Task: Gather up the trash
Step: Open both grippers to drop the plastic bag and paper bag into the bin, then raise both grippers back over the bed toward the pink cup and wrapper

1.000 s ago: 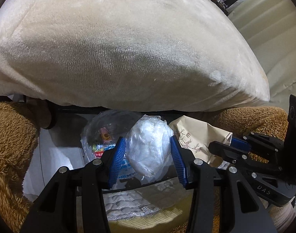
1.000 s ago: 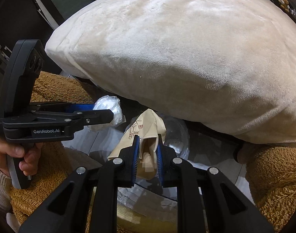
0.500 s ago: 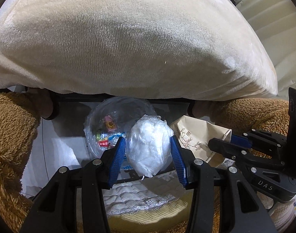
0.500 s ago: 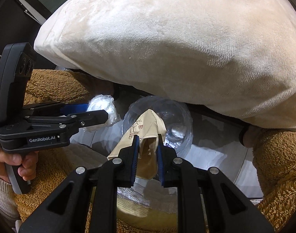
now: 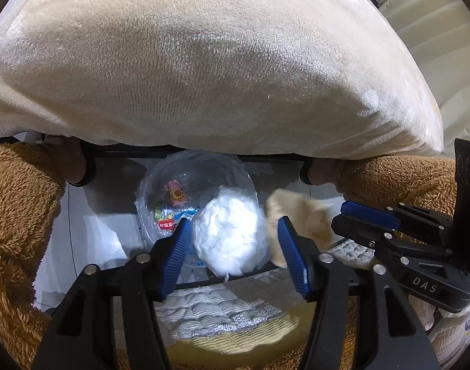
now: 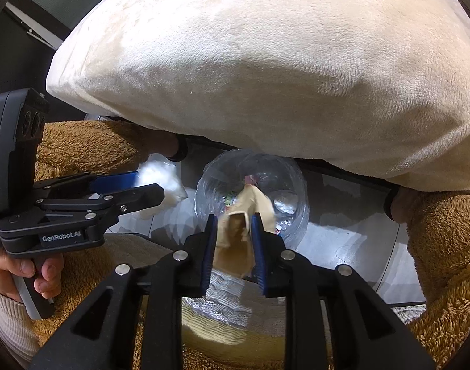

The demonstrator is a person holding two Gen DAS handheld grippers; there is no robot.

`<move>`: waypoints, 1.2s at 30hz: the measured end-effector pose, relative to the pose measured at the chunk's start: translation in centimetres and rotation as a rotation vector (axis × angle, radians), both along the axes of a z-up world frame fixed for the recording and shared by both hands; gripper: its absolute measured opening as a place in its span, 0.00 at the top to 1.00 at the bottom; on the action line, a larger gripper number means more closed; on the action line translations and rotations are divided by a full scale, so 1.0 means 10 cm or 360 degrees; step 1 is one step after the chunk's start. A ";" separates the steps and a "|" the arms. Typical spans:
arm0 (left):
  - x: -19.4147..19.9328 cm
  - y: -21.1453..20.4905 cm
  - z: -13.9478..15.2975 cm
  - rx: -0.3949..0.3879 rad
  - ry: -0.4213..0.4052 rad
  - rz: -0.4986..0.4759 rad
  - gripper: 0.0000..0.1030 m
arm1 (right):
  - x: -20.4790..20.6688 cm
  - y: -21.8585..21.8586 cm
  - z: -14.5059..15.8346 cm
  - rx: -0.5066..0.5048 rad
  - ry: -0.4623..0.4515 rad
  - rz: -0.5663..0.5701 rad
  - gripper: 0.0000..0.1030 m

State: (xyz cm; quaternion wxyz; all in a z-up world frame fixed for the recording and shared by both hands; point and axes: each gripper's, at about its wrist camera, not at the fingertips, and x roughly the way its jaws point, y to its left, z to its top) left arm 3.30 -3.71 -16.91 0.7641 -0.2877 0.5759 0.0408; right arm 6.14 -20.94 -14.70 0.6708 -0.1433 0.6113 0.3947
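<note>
Both grippers hang over a clear plastic trash bag (image 5: 197, 203) that sits open on the floor in the lower middle of each wrist view, under the edge of a large cream plush cushion (image 5: 204, 61); a few colourful wrappers (image 5: 170, 212) already lie inside it. The left gripper (image 5: 231, 246) has its jaws opening around a white crumpled plastic wad (image 5: 231, 237), and a gap now shows on both sides of the wad, so it looks released or nearly so. The right gripper (image 6: 233, 240) is also opening its jaws, with a tan paper bag (image 6: 241, 231) between the blue pads, which seem to graze it. Doing this drop well probably means keeping each gripper centred over the bag's mouth until its item has fallen clear. In the right wrist view the wad appears left of the bag's rim, so it may miss. The light paper could catch on a pad, so a wider opening would help.
</note>
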 end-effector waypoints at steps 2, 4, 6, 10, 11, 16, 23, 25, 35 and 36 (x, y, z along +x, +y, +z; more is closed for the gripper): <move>0.00 0.02 0.00 -0.0005 -0.0001 0.0011 0.44 | 0.01 -0.01 0.00 0.0001 0.0005 -0.0011 0.68; 0.00 0.03 0.00 -0.0005 -0.0004 0.0018 0.44 | 0.01 -0.01 0.01 0.0002 0.0002 -0.0010 0.68; 0.00 0.03 0.02 -0.0005 -0.0012 0.0019 0.44 | 0.01 -0.01 0.01 0.0003 0.0000 -0.0005 0.68; 0.01 0.04 0.04 0.0001 -0.0033 0.0023 0.44 | -0.01 -0.01 0.03 0.0002 -0.0023 -0.0003 0.68; 0.00 0.03 0.06 0.0010 -0.0044 0.0023 0.44 | -0.01 -0.01 0.04 0.0005 -0.0035 -0.0003 0.68; -0.04 0.02 0.18 0.0053 -0.0130 0.0018 0.44 | -0.08 -0.07 0.20 0.0079 -0.0138 0.0005 0.68; -0.10 -0.02 0.47 0.0165 -0.0333 -0.0024 0.44 | -0.10 -0.23 0.55 0.0290 -0.0325 -0.0021 0.68; -0.10 -0.03 0.55 0.0186 -0.0382 -0.0030 0.44 | -0.08 -0.27 0.67 0.0357 -0.0385 -0.0022 0.68; 0.05 0.17 1.00 0.0281 -0.0611 -0.0016 0.44 | 0.29 -0.23 1.10 0.0494 -0.0608 -0.0044 0.66; 0.08 0.20 1.05 0.0290 -0.0626 -0.0012 0.44 | 0.35 -0.19 1.14 0.0496 -0.0629 -0.0042 0.65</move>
